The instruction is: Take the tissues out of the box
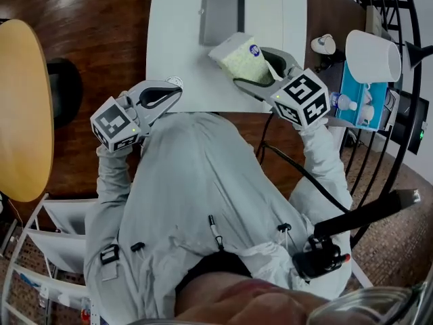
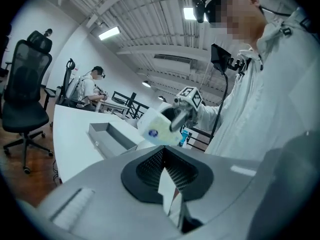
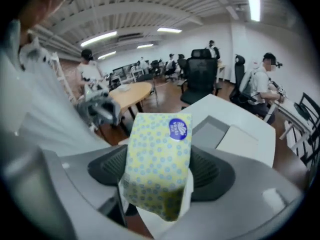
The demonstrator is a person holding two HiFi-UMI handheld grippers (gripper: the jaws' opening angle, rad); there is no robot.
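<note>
A soft tissue pack [image 1: 238, 58], yellow with blue dots and a blue round label, hangs in the air above the near edge of the white table [image 1: 177, 46]. My right gripper [image 1: 252, 68] is shut on it, and in the right gripper view the tissue pack [image 3: 157, 159] stands upright between the jaws of the right gripper [image 3: 157, 189]. An open grey box [image 1: 220, 12] lies on the table behind it, with a white panel beside it. My left gripper [image 1: 174, 90] hovers at the table's near left edge, shut, a thin white sliver showing between its pads. From the left gripper [image 2: 168, 184] I see the tissue pack [image 2: 156, 127] and the grey box [image 2: 107, 136].
A round yellow table [image 1: 24, 107] is at the left, and a black office chair [image 2: 22, 94] stands on the wood floor. To the right are a blue box with bottles [image 1: 357, 95], a white bucket-shaped thing [image 1: 372, 56] and a black metal rack. Other people sit at far desks.
</note>
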